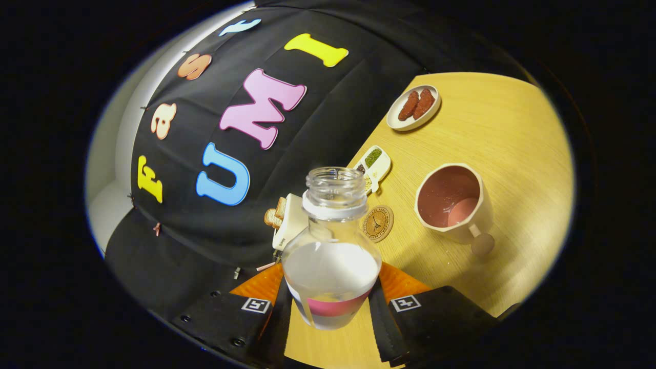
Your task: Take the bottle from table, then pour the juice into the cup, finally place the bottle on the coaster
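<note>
Wooden table point(512, 154) is seen tilted, backed by black cloth. An uncapped bottle point(332, 246) is pinched between the fingers of the gripper point(330, 307). To its right, the coaster point(377, 223) lies nearest, then the cup point(453, 202).

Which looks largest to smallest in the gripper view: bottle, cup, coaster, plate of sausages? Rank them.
1. Bottle, held between the fingers right at the camera, so its nearness inflates it.
2. Cup, beyond the fingers.
3. Plate of sausages, farthest back.
4. Coaster.
Plate and coaster look close in size, so that order is unsure.
</note>
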Action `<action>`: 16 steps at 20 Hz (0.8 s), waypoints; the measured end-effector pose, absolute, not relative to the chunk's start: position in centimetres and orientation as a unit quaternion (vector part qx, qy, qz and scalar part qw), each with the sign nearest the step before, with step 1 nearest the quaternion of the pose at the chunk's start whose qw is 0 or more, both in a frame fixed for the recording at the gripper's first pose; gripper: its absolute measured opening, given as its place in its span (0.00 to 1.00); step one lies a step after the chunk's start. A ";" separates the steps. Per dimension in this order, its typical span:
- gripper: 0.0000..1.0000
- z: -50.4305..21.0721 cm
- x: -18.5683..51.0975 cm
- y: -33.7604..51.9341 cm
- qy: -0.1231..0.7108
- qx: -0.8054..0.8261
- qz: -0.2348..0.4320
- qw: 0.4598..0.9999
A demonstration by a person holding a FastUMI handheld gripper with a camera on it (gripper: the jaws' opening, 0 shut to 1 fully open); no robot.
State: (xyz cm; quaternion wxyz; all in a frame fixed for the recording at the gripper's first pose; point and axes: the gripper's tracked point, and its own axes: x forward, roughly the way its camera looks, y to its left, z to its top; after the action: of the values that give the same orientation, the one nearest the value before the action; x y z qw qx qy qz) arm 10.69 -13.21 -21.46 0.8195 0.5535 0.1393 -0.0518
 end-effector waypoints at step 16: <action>0.70 -23.6 13.7 -15.4 0.134 0.741 -0.108 0.649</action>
State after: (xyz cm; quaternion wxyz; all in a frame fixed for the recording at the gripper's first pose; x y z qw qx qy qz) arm 13.65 -15.36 -23.60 0.6495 0.7407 0.1339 -0.1082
